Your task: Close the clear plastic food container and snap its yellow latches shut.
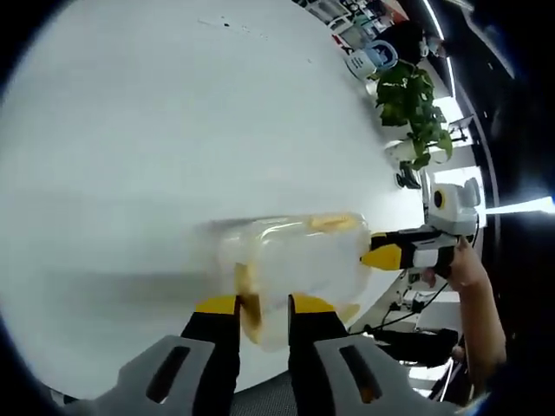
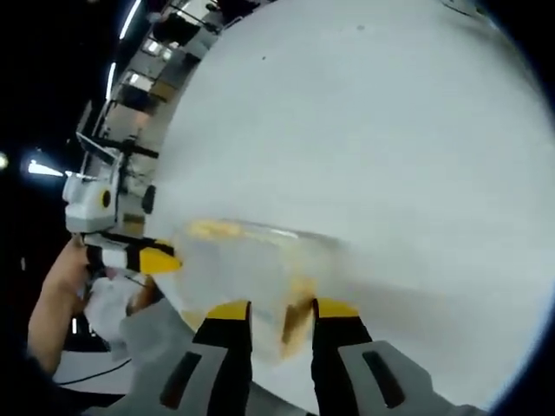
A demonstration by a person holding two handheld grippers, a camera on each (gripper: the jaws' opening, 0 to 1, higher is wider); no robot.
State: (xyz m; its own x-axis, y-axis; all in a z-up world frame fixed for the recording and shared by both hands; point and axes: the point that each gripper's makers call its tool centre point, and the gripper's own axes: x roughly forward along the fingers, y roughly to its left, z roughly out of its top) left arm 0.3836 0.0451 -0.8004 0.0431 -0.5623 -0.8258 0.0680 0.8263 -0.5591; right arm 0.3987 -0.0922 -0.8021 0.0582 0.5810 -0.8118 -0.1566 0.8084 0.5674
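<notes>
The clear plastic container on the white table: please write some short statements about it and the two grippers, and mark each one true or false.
1. The clear plastic container rests on a white table. True.
2. The left gripper has its yellow-tipped jaws at one end of the container, a yellow latch between them. True.
3. The right gripper is far from the container. False: its jaws stand at the container's other end, either side of a latch.
4. The table is dark wood. False: it is plain white.
5. A green plant stands beyond the table edge in the left gripper view. True.
</notes>
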